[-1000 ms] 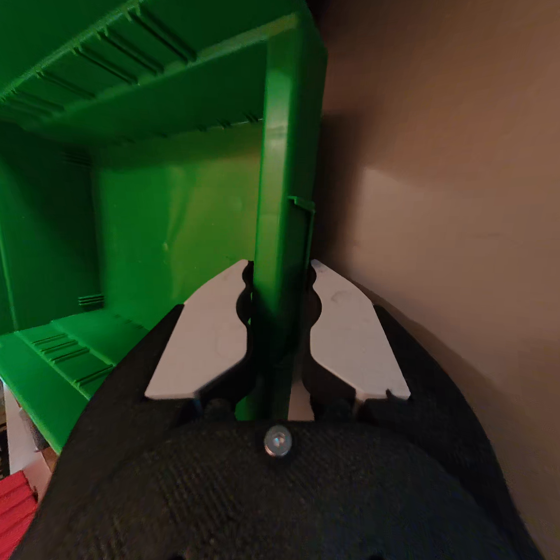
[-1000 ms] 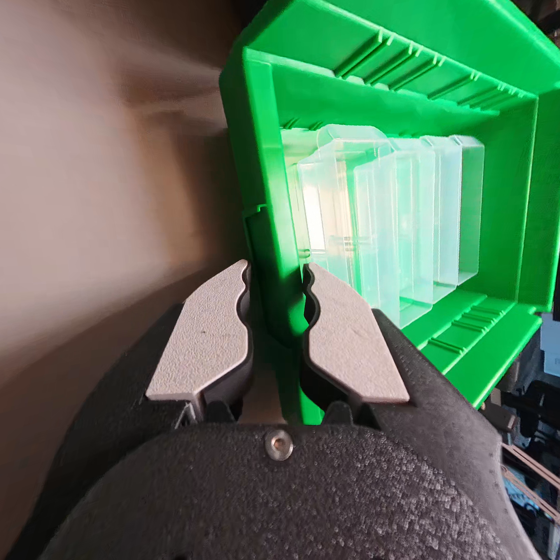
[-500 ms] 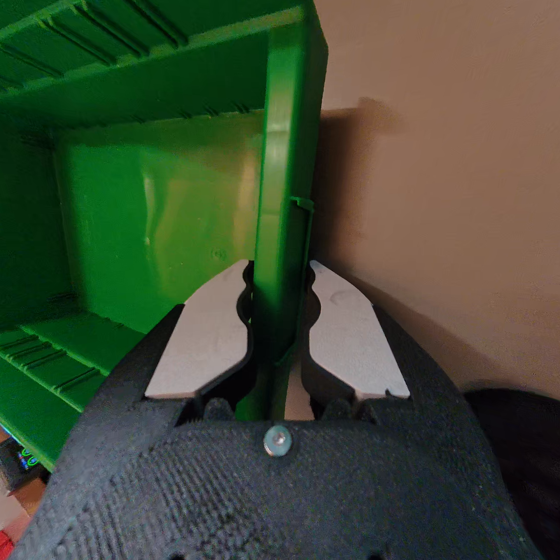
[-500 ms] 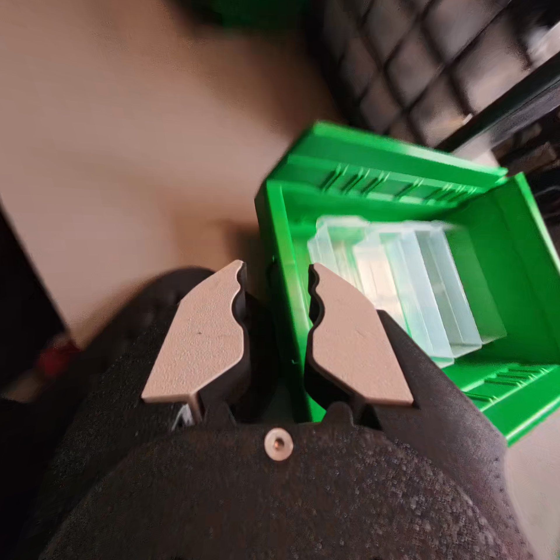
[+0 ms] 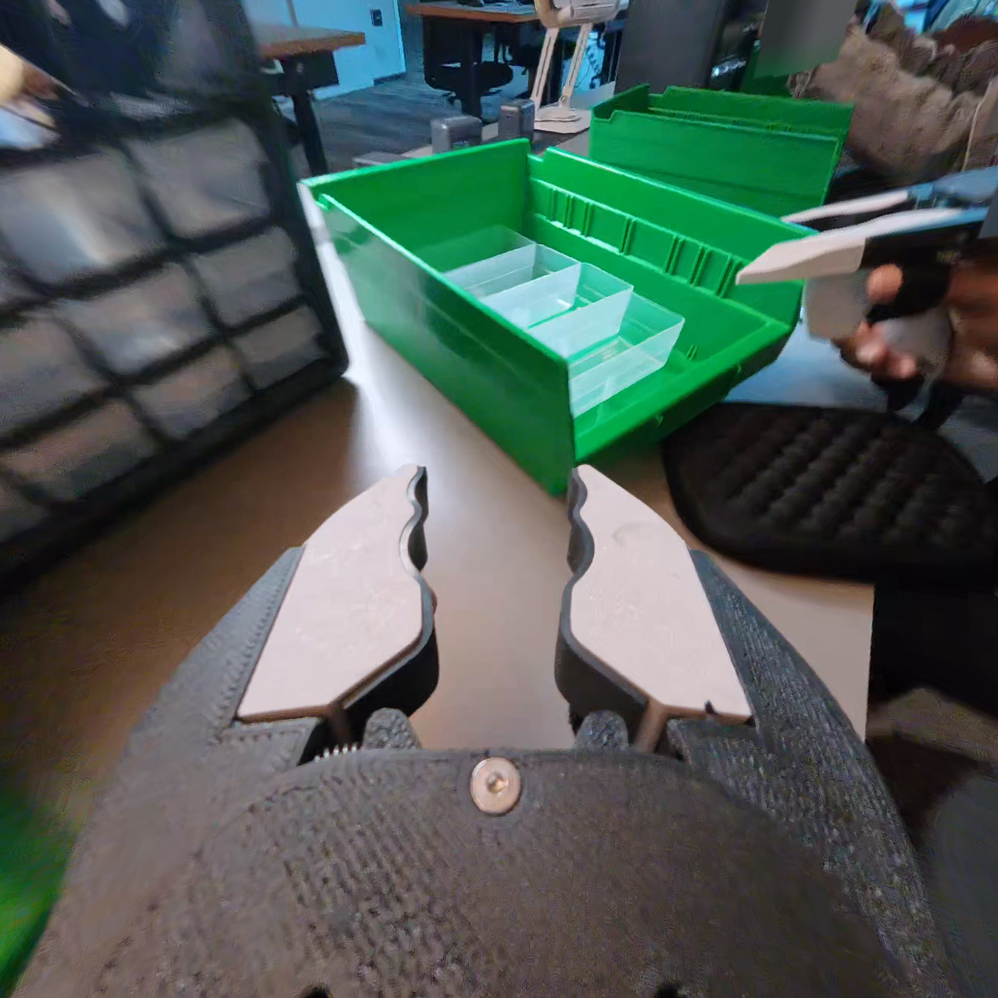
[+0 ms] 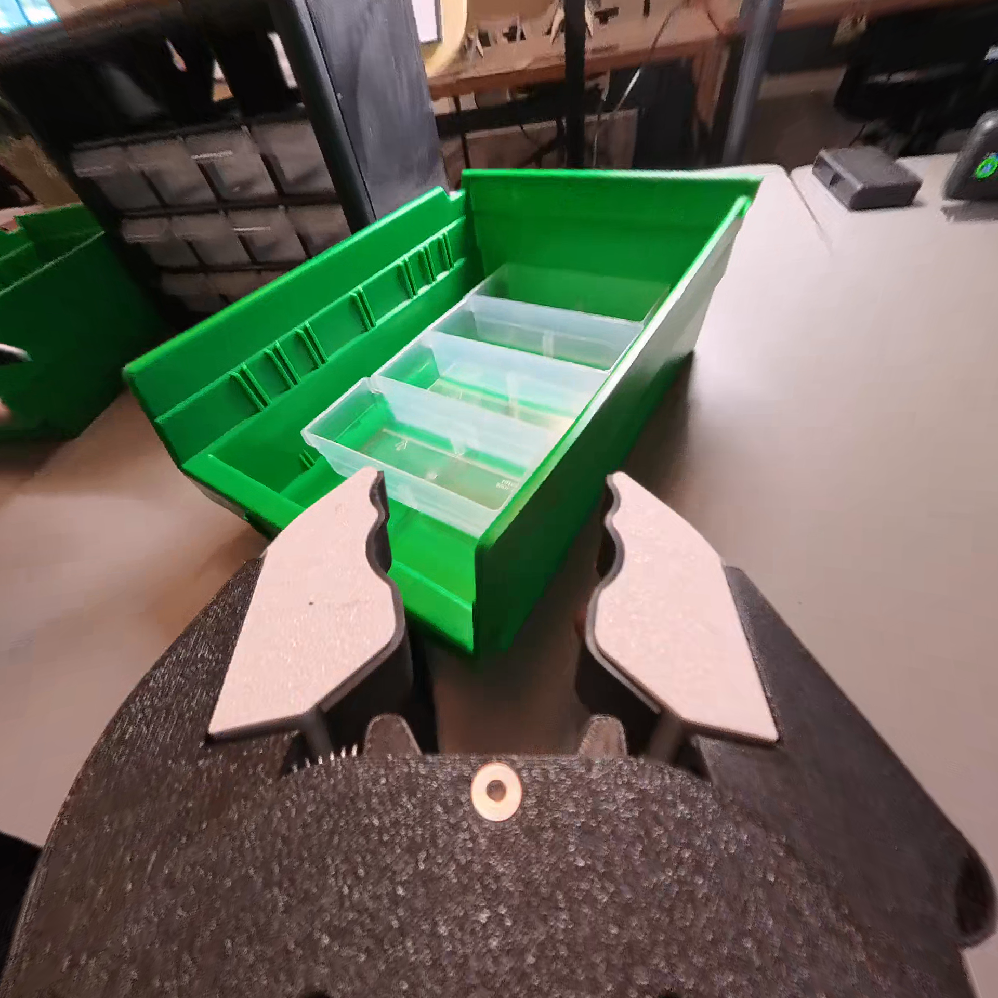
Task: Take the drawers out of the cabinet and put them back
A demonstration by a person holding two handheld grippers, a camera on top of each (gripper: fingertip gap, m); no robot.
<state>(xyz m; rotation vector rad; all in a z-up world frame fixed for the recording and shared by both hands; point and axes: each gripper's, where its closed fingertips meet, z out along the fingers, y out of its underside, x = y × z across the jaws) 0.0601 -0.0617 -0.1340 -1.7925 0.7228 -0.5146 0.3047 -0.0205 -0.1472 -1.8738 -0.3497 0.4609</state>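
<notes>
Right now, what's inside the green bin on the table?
The green bin holds four clear plastic trays in a row along one side wall. They look empty. The strip of floor beside them is bare green. The floor beneath the trays is only partly visible through the plastic.

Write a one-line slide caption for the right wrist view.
Open right gripper before a green bin holding clear trays.

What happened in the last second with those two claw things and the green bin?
Both let go. The left gripper and right gripper, each clamped on a side wall of the green bin a second ago, now stand open and drawn back. The bin, held tipped up before, rests flat on the table. The clear trays stayed lined up inside it.
</notes>
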